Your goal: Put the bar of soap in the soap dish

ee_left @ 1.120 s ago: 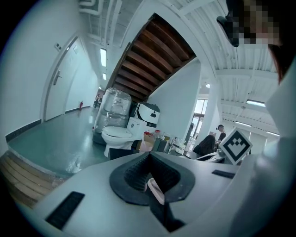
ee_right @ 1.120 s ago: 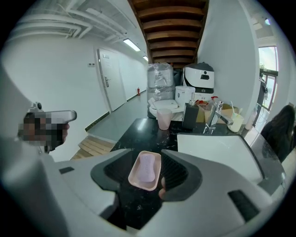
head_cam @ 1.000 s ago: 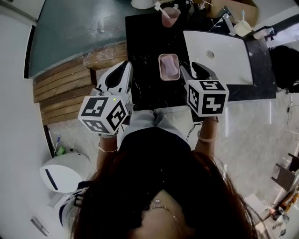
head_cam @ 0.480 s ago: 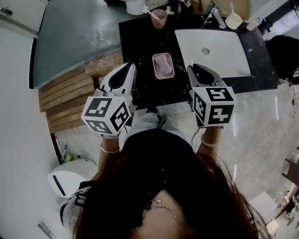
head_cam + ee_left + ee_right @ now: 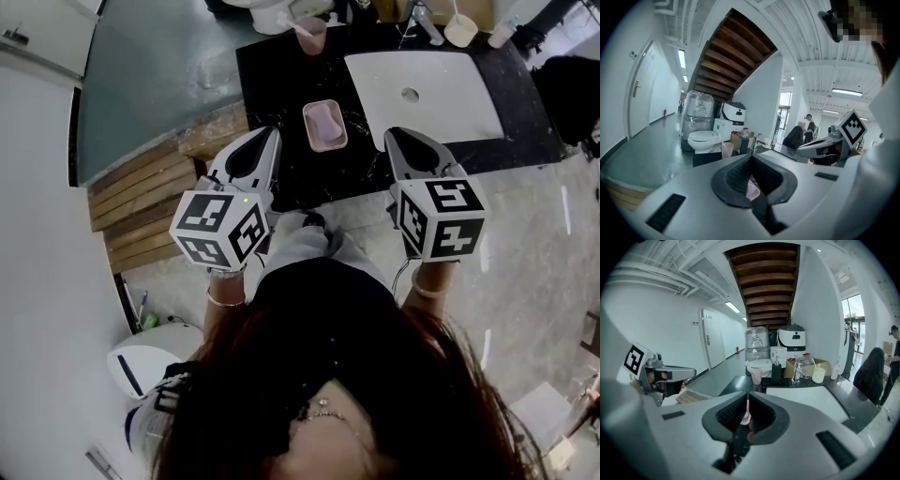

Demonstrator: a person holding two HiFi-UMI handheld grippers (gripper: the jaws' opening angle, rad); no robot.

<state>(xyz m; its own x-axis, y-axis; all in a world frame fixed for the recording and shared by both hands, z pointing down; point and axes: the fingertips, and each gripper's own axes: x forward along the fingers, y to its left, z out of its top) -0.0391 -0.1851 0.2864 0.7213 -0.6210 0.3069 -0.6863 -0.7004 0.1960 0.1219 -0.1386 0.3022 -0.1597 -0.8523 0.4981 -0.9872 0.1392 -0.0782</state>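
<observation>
A pink bar of soap [image 5: 325,123] lies in the pink soap dish [image 5: 307,127] on the black counter [image 5: 281,80]. Both grippers hover over the counter's near edge, well short of the dish. My left gripper [image 5: 272,133] is to the dish's lower left, shut and empty. My right gripper [image 5: 396,133] is to its lower right; its jaws are closing, almost together, with nothing between them. In the left gripper view the dish [image 5: 752,190] shows below the touching tips [image 5: 751,157]. In the right gripper view the dish [image 5: 746,417] shows pink behind the narrow slit of the tips [image 5: 747,397].
A white sink basin [image 5: 422,94] fills the counter's right part, with a faucet [image 5: 422,21] and a cream cup [image 5: 459,30] behind it. A pink cup [image 5: 309,37] stands at the back. Wooden steps [image 5: 141,211] lie to the left, a white toilet [image 5: 141,367] lower left.
Both grippers have drawn back from the dish toward the person. The right gripper's jaws have closed from open. The soap stays in the dish.
</observation>
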